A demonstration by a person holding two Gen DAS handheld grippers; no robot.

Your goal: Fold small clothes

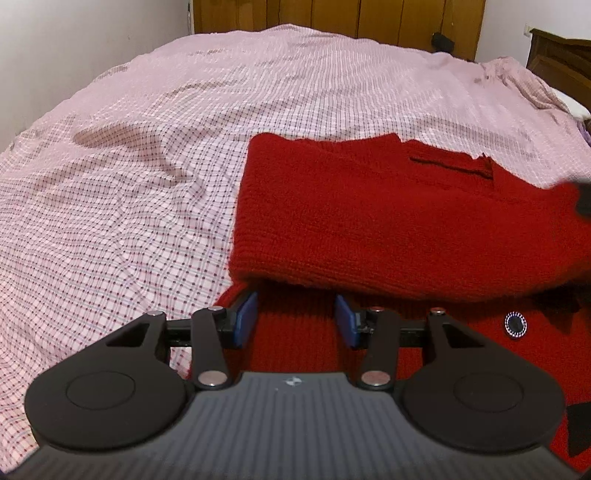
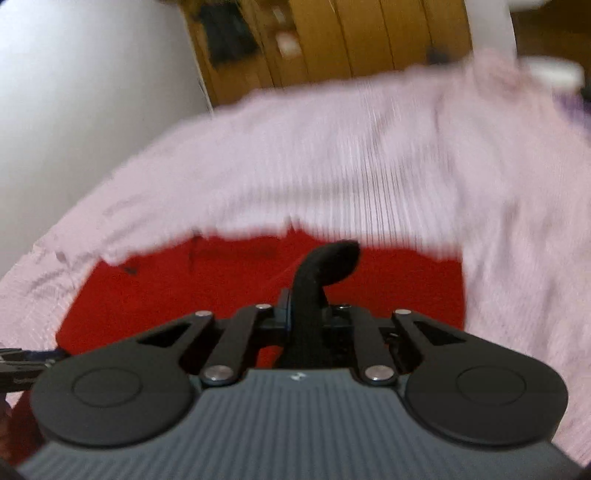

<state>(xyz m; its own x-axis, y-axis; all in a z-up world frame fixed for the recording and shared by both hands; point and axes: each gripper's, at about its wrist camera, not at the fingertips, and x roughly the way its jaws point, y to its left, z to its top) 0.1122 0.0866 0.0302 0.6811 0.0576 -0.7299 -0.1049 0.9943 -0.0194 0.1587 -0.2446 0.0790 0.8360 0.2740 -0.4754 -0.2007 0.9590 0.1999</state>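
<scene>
- The red knit sweater (image 1: 388, 221) lies partly folded near the bed's (image 1: 147, 166) near edge.
- The left gripper (image 1: 295, 321) gapes wide and empty beneath the folded flap.
- The right gripper (image 2: 306, 314) pinches a black strip (image 2: 325, 266); a hasty pull could undo the fold.

Big bed (image 1: 155, 177) with a pink checked sheet (image 1: 295, 92), wrinkled all over and bunched up at its far right corner. Behind the bed there's wooden panelling (image 1: 332, 18), with a small dark thing (image 1: 443, 41) hanging on it. White wall (image 1: 74, 40) to the bed's left, dark wooden furniture (image 1: 561, 62) off to its right.
</scene>
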